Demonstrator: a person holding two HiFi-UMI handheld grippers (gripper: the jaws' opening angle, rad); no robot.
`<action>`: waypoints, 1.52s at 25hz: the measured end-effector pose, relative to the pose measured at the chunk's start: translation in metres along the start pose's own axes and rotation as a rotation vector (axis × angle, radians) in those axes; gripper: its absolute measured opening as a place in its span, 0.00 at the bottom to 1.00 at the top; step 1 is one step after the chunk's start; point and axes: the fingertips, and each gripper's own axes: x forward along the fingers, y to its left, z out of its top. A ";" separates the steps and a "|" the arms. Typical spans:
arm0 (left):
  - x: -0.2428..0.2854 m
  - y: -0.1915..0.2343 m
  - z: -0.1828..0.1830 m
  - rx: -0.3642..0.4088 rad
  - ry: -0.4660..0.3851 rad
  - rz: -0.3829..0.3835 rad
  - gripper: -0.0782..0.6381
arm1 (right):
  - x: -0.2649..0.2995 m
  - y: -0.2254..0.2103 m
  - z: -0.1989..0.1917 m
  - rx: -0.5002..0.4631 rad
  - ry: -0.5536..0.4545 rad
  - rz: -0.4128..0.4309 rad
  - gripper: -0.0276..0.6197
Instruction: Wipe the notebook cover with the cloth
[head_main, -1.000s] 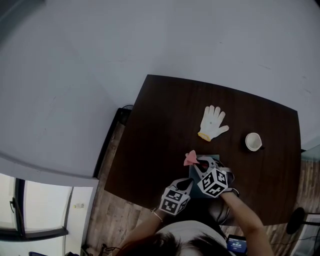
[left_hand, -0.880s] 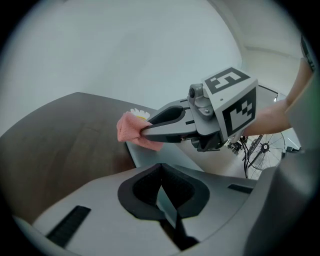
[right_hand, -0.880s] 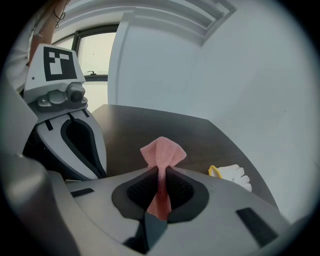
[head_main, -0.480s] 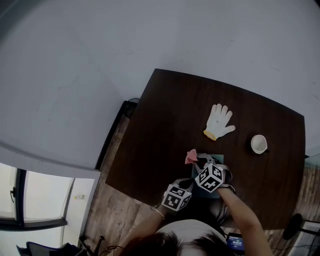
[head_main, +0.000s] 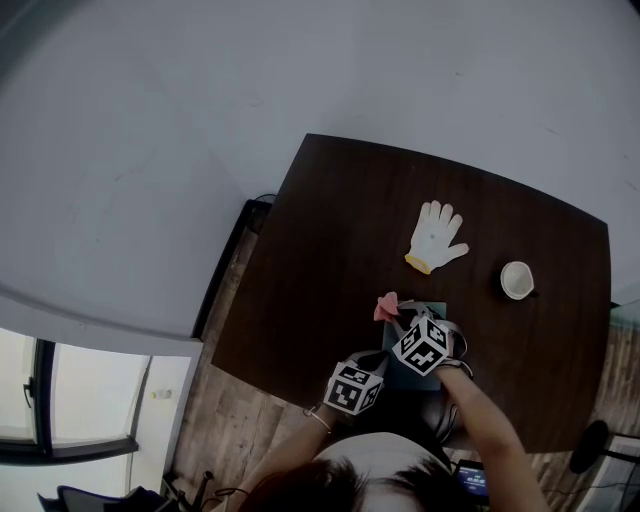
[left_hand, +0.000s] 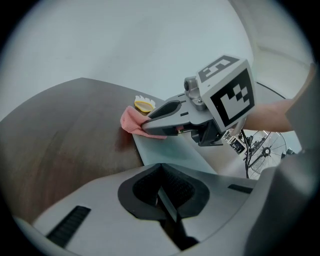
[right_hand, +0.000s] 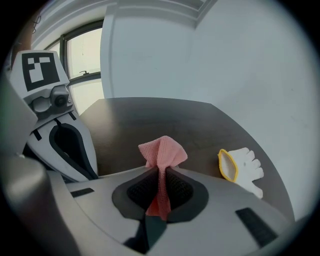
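A teal notebook (head_main: 436, 310) lies near the front edge of the dark wooden table (head_main: 330, 240), mostly hidden under both grippers. In the left gripper view its pale cover (left_hand: 170, 152) stretches ahead of the jaws. My right gripper (head_main: 400, 313) is shut on a pink cloth (head_main: 385, 305), which bunches out past the fingertips at the notebook's far left corner. The cloth (right_hand: 161, 152) stands pinched between the right jaws (right_hand: 160, 185). My left gripper (head_main: 380, 363) sits at the notebook's near left edge, its jaws (left_hand: 167, 200) closed on a thin edge that looks like the notebook.
A white work glove (head_main: 435, 235) with a yellow cuff lies beyond the notebook, also visible as a glove (right_hand: 242, 167) to the right of the cloth. A white cup (head_main: 517, 280) stands at the right. The table's front edge is right under my arms.
The right gripper with the cloth has edged slightly away from me over the notebook. The left gripper has stayed at the near edge. The head view has shifted a little.
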 end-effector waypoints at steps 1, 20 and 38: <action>0.000 0.000 0.000 -0.001 0.001 0.000 0.13 | -0.001 -0.001 -0.002 0.002 0.004 -0.002 0.10; 0.001 0.000 -0.001 -0.034 -0.008 0.006 0.13 | -0.034 -0.033 -0.058 0.095 0.053 -0.085 0.10; 0.000 -0.002 -0.001 -0.039 -0.003 0.012 0.13 | -0.068 -0.058 -0.112 0.172 0.125 -0.213 0.11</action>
